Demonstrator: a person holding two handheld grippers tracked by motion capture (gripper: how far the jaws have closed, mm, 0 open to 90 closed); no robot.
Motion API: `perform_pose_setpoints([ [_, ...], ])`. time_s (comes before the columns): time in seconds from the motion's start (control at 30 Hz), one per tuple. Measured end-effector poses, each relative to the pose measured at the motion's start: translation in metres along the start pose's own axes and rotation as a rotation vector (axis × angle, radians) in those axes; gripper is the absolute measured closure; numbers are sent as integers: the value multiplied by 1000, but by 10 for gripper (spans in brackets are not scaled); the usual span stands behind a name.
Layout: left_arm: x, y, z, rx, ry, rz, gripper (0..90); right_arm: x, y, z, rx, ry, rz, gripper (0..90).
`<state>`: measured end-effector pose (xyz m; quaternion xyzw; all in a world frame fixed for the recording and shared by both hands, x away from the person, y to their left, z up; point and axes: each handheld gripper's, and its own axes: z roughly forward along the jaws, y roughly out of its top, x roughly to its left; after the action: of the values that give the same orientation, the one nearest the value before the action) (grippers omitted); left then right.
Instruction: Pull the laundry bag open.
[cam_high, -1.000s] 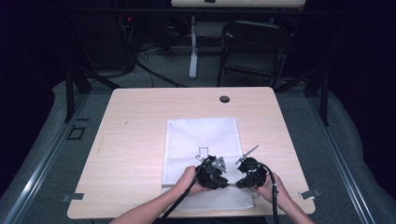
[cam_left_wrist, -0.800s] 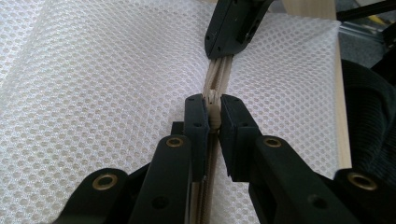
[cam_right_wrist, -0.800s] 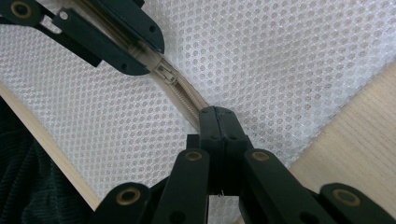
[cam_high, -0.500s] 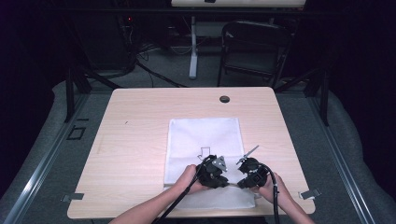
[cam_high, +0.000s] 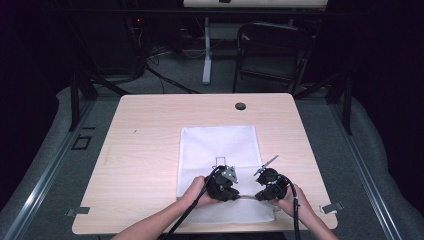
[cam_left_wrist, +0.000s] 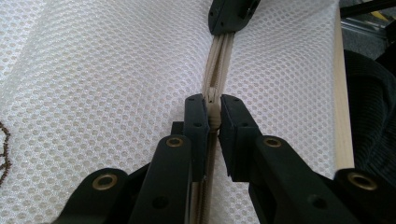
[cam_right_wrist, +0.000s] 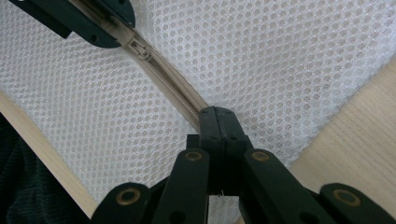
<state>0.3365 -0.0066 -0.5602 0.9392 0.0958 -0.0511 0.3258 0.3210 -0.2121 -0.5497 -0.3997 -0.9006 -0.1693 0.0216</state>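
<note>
Zip held at two points; little has changed over the last second.

The mesh bag (cam_high: 220, 150) lies at the table's (cam_high: 145, 125) near edge, toward 6 o'clock, its beige zip (cam_right_wrist: 173, 91) running across its near end. The left gripper (cam_left_wrist: 212, 114) is seen closed on the slider (cam_left_wrist: 213, 100). The right gripper (cam_right_wrist: 218, 123) is clamped fully shut on the zip tape at the bag's 3 o'clock end. Against the earlier high views, neither hand is seen to have shifted, and the bag lies as it did. Judged: grips set, tape anchored, slider pull not yet begun.
</note>
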Motion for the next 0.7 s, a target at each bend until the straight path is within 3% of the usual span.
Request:
perform_pose_setpoints([
  [0.7, 1, -14, -17, 2, -2, -31, 814, 0, 0, 0, 6, -5, -17, 900],
])
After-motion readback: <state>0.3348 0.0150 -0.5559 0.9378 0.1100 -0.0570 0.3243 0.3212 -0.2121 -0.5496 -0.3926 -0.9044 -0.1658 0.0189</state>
